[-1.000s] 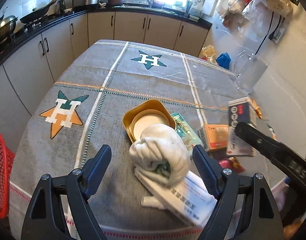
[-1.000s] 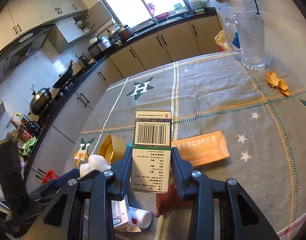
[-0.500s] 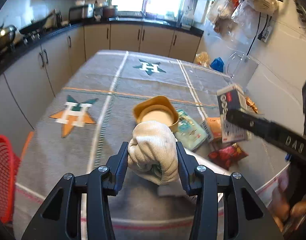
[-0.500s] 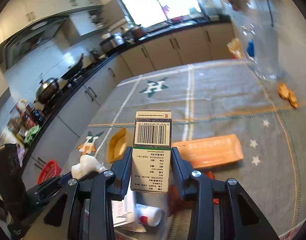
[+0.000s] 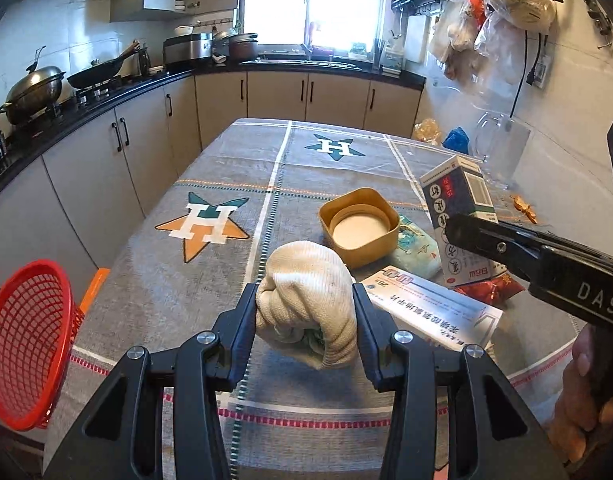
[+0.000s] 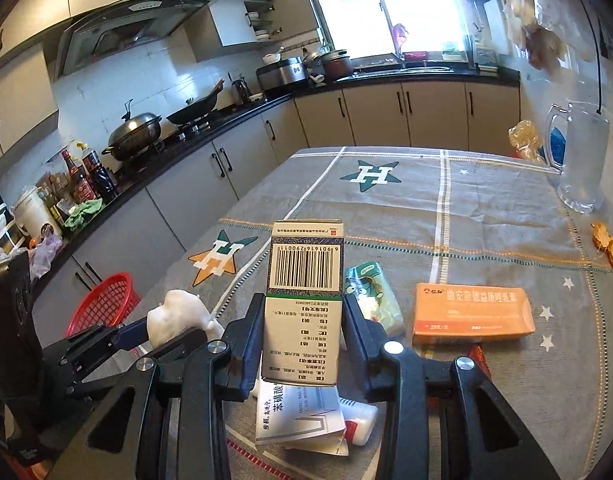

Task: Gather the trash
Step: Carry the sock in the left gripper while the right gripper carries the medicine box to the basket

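Trash: balled cloth wad [image 5: 306, 300] and barcode carton [image 6: 304, 304], both lifted above near table edge
Left gripper [image 5: 304, 322]: jaws clamped on wad's sides
Right gripper [image 6: 304, 338]: jaws pinching carton's lower half, upright
Handling: wad soft, light, squashes, could slip; carton light, stiff, crushable, hold by flat faces
Left on table [image 5: 210, 280]: white flat box [image 5: 430, 312], yellow tub [image 5: 358, 226], orange box [image 6: 472, 314], tissue pack [image 6: 372, 294]
Bin: red basket [image 5: 24, 340], near left, off table, likely the drop spot
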`<state>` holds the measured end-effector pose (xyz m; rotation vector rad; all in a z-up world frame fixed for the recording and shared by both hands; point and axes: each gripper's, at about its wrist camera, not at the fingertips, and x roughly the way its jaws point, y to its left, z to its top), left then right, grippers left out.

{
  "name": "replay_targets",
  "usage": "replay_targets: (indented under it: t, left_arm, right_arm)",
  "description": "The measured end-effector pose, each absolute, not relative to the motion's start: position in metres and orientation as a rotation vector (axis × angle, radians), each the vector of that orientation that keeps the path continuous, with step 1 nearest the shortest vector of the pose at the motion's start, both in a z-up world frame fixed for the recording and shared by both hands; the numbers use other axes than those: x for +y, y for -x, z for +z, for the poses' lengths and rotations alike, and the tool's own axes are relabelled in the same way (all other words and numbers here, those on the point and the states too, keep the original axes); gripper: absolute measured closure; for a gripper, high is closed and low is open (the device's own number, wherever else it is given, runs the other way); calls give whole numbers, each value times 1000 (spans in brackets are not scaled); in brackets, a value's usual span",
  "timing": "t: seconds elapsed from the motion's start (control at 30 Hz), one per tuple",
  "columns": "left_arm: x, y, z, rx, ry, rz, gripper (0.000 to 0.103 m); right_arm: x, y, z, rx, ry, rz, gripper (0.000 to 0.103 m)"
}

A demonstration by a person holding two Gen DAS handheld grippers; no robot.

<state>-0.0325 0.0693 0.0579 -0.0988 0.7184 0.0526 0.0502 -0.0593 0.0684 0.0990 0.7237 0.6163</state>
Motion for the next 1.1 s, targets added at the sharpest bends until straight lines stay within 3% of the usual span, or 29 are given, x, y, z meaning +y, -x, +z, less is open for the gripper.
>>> replay_targets:
  t: [1.1]
  left_arm:
    - [79,55,64,705,82,89,59]
  right_arm:
    - [-37,-28,72,663,9,554,62]
